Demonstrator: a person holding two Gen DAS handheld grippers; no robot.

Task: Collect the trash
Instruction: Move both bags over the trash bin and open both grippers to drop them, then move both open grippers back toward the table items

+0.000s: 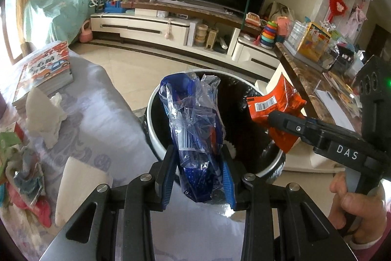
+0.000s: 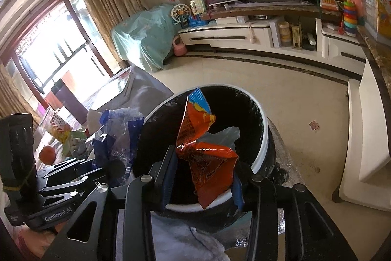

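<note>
the left gripper (image 1: 199,170) is clamping a blue plastic wrapper (image 1: 195,129) and the right gripper (image 2: 204,177) an orange snack packet (image 2: 205,153) over the bin (image 2: 262,138); tissues (image 1: 45,114) are waiting on the sofa (image 1: 107,114).

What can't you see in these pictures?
- Bottom of the trash bin: too dark inside, both views.
- Blue wrapper, left wrist view: its lower end is tucked behind the left gripper.
- Orange wrapper, right wrist view: its print is too crumpled to read.
</note>
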